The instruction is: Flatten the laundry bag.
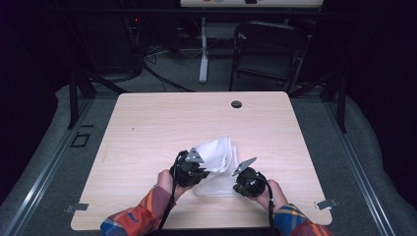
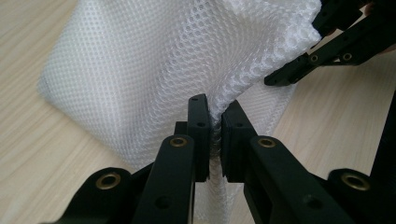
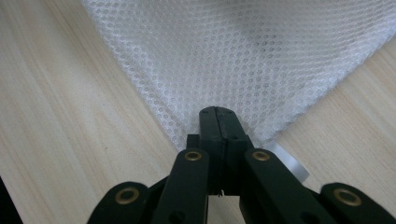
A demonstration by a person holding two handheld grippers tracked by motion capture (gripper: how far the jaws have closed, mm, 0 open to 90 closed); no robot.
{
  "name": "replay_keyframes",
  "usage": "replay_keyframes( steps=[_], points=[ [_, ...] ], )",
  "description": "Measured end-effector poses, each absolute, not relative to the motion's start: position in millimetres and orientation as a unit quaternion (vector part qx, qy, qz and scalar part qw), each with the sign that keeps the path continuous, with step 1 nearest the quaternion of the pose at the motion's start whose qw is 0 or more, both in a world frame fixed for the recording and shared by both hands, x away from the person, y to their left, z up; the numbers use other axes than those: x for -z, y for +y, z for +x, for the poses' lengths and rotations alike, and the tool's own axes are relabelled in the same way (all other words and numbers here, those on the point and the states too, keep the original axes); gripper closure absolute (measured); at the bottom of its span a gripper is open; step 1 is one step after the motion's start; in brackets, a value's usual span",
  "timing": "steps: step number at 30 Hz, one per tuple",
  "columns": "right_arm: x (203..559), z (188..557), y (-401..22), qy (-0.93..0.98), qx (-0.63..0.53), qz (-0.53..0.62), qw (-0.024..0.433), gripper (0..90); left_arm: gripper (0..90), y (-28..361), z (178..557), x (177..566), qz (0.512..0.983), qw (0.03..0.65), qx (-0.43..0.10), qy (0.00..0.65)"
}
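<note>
Folding step: we pinch the white mesh cloth in left gripper and right gripper; next, carry the left-held edge across.

In the high view the left gripper and right gripper cover the near edge of the white mesh cloth, so the pinched spots are hidden there. The person's sleeves are cut off by the bottom edge. In the right gripper view the cloth runs off the top, and a pale round piece beside the jaws is half hidden, perhaps a tag or disc. A folding chair sits in darkness
</note>
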State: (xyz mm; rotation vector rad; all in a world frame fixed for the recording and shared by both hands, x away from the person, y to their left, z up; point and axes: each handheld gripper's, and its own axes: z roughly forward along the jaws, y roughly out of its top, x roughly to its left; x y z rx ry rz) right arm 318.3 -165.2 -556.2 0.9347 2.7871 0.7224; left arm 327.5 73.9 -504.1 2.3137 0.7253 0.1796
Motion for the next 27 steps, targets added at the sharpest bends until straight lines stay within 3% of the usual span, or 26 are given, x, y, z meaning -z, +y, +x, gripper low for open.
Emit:
replay_keyframes(
  steps=[27],
  points=[
    [556,318,-164,0.918,-0.235,0.312,0.058,90.0,84.9,114,320,503,0.872,0.336,-0.092,0.344]
  ],
)
